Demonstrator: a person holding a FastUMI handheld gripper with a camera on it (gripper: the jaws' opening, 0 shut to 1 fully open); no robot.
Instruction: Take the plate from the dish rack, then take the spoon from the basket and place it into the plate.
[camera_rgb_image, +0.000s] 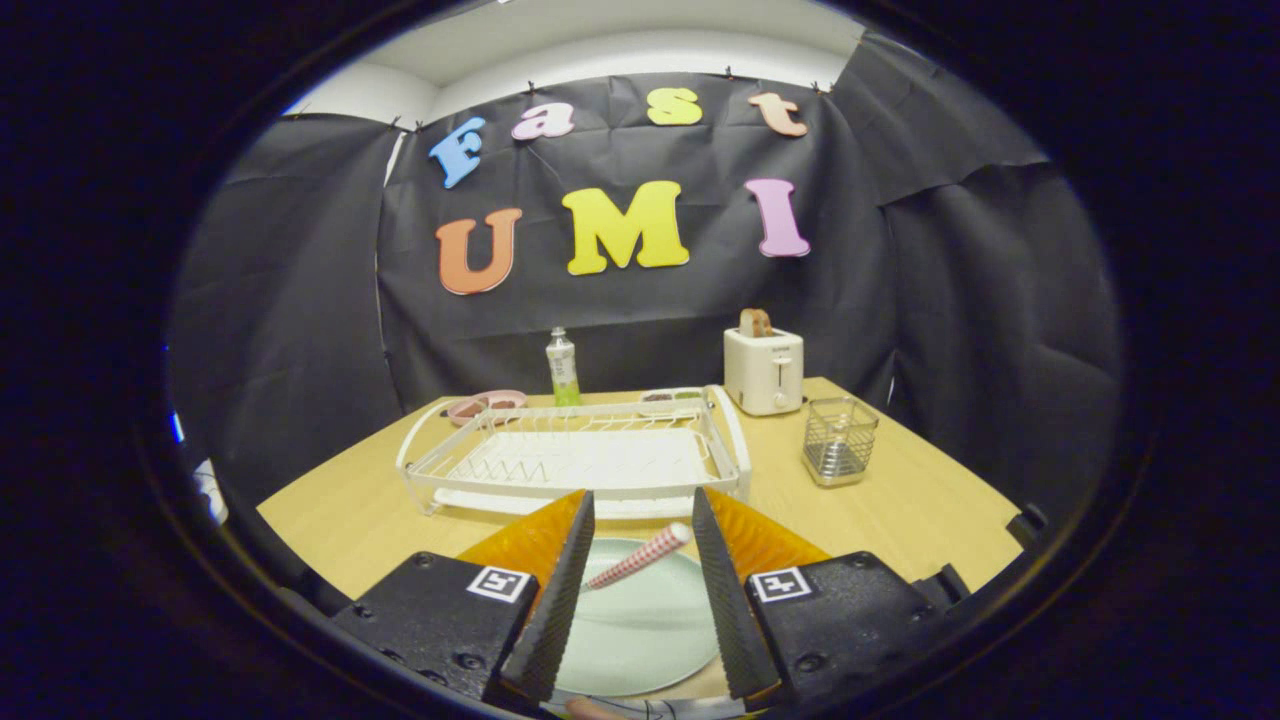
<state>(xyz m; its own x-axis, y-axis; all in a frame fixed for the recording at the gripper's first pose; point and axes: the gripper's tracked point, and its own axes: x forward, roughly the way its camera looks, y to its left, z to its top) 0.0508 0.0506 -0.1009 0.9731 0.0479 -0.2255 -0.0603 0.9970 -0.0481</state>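
The gripper (640, 510) hangs wide open over a pale green plate (640, 630) on the wooden desk (900, 520), holding nothing. The spoon (640, 556), its handle checked red and white, lies on the plate between the fingers, touching neither. Just beyond the fingertips stands the white dish rack (575, 455), bare of dishes. A wire basket (840, 440) sits to its right, well apart from the plate. Behind the rack are a green-capped bottle (563, 368), a pink dish (485, 405), a small tray (672, 399) and a white toaster (763, 368) with bread in its slot. The bottle's label is too small to read
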